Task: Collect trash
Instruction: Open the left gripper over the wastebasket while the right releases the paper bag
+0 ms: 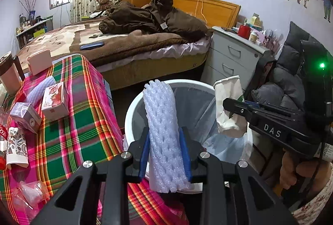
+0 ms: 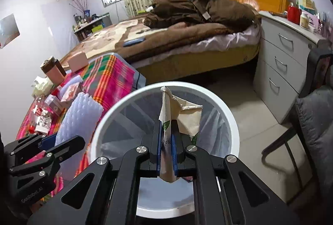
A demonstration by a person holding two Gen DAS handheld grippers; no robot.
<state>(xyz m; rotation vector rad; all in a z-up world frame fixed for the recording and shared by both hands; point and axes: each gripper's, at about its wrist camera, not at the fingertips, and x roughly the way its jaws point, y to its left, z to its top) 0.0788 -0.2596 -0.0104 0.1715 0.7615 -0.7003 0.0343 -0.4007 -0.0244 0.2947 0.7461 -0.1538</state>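
My left gripper (image 1: 165,141) is shut on a roll of white foam netting (image 1: 162,121), which stands upright over the near rim of a white trash bin (image 1: 133,108) lined with a clear bag. My right gripper (image 2: 167,141) is shut on a crumpled beige paper bag (image 2: 181,112) with green print, held above the bin's (image 2: 231,118) open mouth. In the left wrist view the right gripper (image 1: 231,106) comes in from the right with the paper bag (image 1: 226,100) over the bin's far rim. The right wrist view shows the left gripper (image 2: 50,141) and foam netting (image 2: 81,116) at the bin's left.
A table with a plaid cloth (image 1: 79,121) stands left of the bin, carrying small cartons (image 1: 55,100), a patterned paper cup (image 1: 16,148), clear plastic cups (image 1: 31,193) and a brown tumbler (image 1: 9,75). A bed (image 1: 124,41), grey drawers (image 1: 231,54) and a chair with a dark jacket (image 1: 291,71) surround it.
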